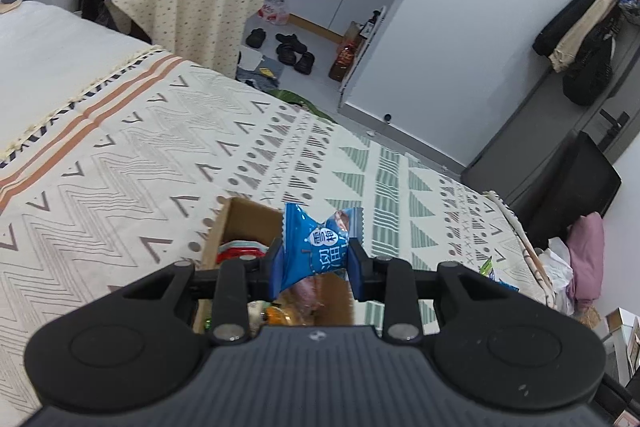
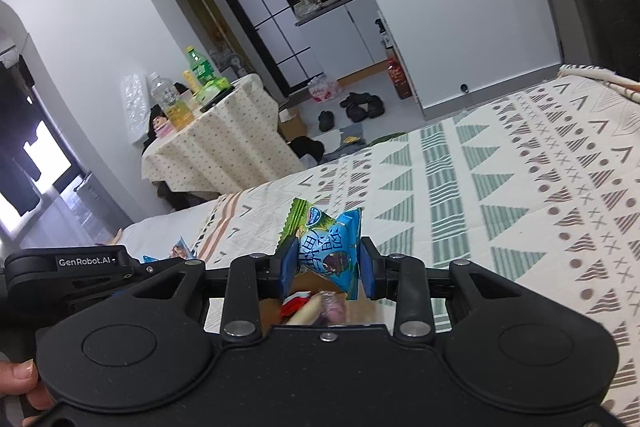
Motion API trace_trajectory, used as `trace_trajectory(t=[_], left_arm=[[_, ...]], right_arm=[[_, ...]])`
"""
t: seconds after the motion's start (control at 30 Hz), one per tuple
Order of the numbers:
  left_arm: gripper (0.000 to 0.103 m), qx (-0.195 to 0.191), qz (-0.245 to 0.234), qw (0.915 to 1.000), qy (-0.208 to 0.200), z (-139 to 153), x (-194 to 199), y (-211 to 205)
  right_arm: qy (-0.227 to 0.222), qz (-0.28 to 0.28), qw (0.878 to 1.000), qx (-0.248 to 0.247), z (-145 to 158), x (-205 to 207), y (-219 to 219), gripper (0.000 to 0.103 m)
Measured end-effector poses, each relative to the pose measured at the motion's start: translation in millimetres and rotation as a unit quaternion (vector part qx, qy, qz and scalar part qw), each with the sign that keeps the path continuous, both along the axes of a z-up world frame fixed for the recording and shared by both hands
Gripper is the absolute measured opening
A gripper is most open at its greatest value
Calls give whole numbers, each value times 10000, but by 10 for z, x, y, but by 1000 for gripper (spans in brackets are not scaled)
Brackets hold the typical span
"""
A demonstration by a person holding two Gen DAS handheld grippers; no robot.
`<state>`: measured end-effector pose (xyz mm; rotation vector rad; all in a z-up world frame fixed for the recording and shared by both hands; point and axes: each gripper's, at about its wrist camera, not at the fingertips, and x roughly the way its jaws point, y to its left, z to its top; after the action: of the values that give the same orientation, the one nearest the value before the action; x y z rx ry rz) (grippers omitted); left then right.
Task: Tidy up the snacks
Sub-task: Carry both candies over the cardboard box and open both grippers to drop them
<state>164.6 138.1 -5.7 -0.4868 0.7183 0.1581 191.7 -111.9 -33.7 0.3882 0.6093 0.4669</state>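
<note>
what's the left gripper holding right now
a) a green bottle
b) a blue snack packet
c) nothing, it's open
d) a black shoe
b: in the left wrist view the left gripper has its blue pads pinched on a blue snack packet, held above the open cardboard box on the patterned bedspread.

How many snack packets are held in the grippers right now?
2: a blue packet clamped in the left gripper, a blue-green packet in the right gripper. More snacks lie in the box below, partly hidden.
</note>
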Motion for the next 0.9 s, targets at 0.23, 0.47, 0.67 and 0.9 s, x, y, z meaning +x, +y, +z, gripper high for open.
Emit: trace_trajectory(t=[0.23, 0.47, 0.67, 0.9], left_arm=[[31, -205, 137, 9996, 157, -172, 79, 187], [32, -341, 196, 9988, 290, -353, 251, 281], [33, -453, 348, 9979, 310, -464, 367, 358], [38, -476, 473, 9966, 476, -501, 410, 409]], right_arm=[[105, 147, 9998, -57, -117, 40, 243, 32], [261, 246, 9992, -149, -254, 137, 433, 32], [403, 321, 9984, -228, -348, 230, 554, 32], [422, 411, 9979, -262, -338, 304, 614, 34]])
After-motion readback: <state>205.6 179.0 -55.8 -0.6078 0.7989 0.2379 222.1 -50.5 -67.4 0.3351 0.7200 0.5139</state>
